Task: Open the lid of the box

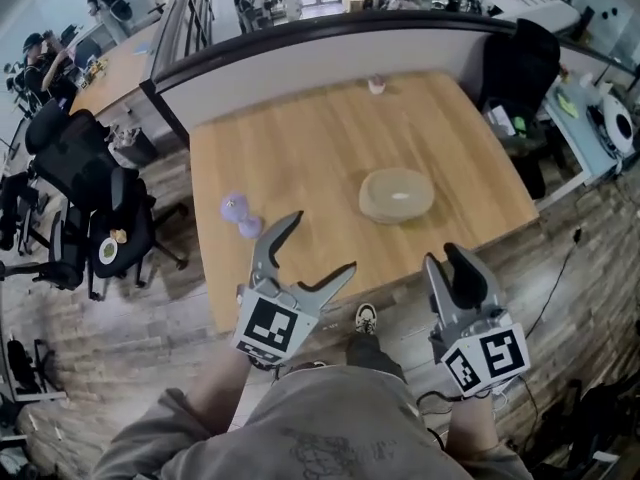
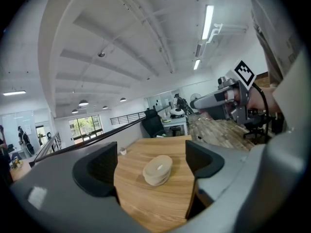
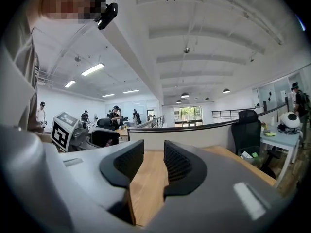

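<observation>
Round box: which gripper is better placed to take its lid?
Left, probably. The left gripper frames the box between wide-open jaws; the right gripper has jaws nearly together and its view misses the box.

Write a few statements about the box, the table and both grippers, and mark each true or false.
1. The round box sits closed on the table. True.
2. The left gripper is clamped on the box. False: its jaws stand wide apart and empty, short of the box.
3. A purple object lies on the table, left of the box in the head view. True.
4. The right gripper has its jaws wider apart than the left's. False: only a narrow gap shows between them, with nothing in it.
</observation>
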Demonstrator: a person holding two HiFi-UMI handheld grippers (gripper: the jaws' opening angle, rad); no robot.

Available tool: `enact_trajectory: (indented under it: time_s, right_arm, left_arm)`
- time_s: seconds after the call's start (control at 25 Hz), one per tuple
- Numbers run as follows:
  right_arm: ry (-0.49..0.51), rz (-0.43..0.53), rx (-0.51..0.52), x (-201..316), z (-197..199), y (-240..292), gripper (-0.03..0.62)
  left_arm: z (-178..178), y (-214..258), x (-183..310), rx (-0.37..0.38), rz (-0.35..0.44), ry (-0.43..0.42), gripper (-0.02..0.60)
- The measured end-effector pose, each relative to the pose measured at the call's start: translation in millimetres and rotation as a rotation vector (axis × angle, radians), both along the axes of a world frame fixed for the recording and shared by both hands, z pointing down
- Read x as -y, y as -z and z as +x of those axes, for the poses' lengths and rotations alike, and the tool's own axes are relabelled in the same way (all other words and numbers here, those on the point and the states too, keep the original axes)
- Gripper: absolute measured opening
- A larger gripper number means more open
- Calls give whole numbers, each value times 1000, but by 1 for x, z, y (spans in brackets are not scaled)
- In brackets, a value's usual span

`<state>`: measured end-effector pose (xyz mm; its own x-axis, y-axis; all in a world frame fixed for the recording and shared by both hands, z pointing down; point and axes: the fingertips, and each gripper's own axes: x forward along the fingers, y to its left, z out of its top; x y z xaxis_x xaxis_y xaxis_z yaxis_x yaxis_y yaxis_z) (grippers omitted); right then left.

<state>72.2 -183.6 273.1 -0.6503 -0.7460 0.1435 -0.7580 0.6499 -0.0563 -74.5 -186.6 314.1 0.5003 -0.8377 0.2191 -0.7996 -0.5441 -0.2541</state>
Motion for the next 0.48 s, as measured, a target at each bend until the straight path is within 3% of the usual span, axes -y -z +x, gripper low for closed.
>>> enact_trajectory:
  time_s: [0.2,0.48]
  right_arm:
    - [84,-18,-7,66,14,-6,137]
    - [157,-33,-1,137,33,-9,137]
  left_arm:
    - [16,-6,54,-4,-13,49,433]
    - [45,4,110,-91,-17,86,439]
